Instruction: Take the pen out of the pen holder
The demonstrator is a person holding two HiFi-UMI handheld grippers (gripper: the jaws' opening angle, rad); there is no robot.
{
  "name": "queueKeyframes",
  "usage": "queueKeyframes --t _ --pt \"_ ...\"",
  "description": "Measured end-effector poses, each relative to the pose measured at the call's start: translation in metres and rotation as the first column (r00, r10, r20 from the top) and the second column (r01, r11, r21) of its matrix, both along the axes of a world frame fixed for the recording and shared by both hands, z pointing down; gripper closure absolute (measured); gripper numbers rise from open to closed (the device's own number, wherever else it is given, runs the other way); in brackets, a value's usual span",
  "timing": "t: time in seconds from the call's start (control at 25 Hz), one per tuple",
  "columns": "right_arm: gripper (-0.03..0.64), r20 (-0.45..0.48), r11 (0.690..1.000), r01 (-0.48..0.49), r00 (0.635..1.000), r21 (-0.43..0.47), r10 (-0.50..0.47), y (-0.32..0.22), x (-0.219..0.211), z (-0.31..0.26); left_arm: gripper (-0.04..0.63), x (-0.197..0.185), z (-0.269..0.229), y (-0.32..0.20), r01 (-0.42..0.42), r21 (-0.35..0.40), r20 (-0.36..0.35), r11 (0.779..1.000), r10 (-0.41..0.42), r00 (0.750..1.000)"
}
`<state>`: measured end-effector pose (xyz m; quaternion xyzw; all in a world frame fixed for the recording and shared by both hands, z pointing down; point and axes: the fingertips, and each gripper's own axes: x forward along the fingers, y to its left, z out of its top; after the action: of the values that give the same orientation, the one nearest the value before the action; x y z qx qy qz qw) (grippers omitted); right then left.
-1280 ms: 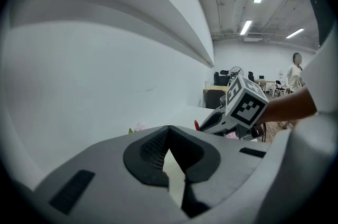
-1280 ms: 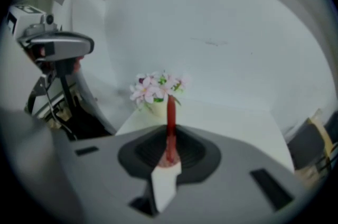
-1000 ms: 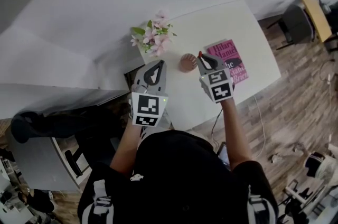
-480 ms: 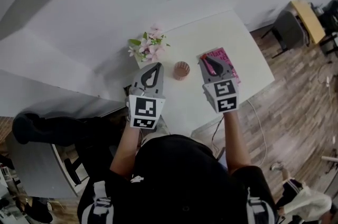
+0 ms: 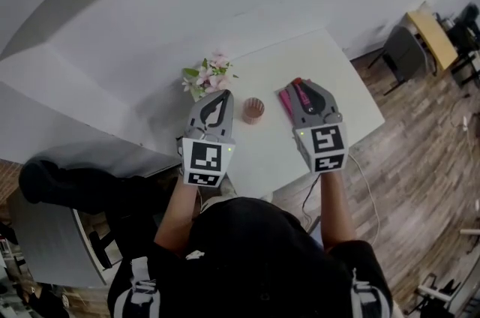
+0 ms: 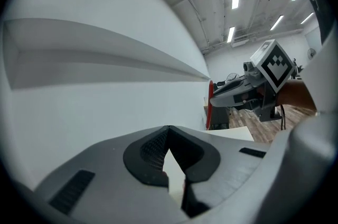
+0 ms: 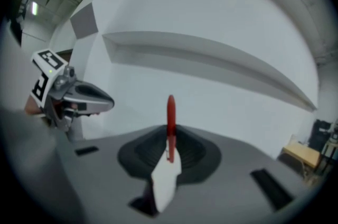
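Your right gripper (image 7: 170, 138) pinches pen (image 7: 170, 109), lifted clear of holder (image 5: 253, 111) at its 9 o'clock. Your left gripper (image 6: 168, 132) is pressed together, empty. Extraction looks done; only set-down left.

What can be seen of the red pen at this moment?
The red pen is a slim, glossy, plastic-looking stick with a rounded end. It is clamped in the right tongs, in line with them. Its upper part pokes out past their tips into free air, and its lower part is hidden between the jaws. Only the tongs touch it. In the head view it is clear of the brown pen holder, to that holder's right, above the white table.
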<state>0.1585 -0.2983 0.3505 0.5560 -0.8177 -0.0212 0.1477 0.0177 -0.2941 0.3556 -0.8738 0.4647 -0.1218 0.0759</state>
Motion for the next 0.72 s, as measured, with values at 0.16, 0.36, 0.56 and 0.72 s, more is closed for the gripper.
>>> queueKeyframes --t 0.16,0.36,0.56,0.72 --pt "0.545 0.011 0.999 -0.003 1.000 0.040 0.002 0.008 0.004 -0.016 0.580 0.004 -0.016 0.006 -0.007 0.029 -0.016 1.000 0.007 1.000" --pt "0.545 0.021 0.997 -0.006 1.000 0.076 0.005 0.014 0.004 -0.030 0.580 0.010 -0.029 0.009 -0.018 0.054 -0.025 0.998 0.019 0.999" --pt "0.545 0.032 0.996 -0.005 0.999 0.088 0.002 0.017 0.001 -0.033 0.580 0.014 -0.031 0.014 -0.026 0.058 -0.029 0.998 0.027 0.999" --pt "0.545 0.022 0.996 0.001 1.000 0.094 -0.003 0.020 -0.002 -0.033 0.580 0.013 -0.033 0.016 -0.025 0.062 -0.031 0.998 0.027 0.999"
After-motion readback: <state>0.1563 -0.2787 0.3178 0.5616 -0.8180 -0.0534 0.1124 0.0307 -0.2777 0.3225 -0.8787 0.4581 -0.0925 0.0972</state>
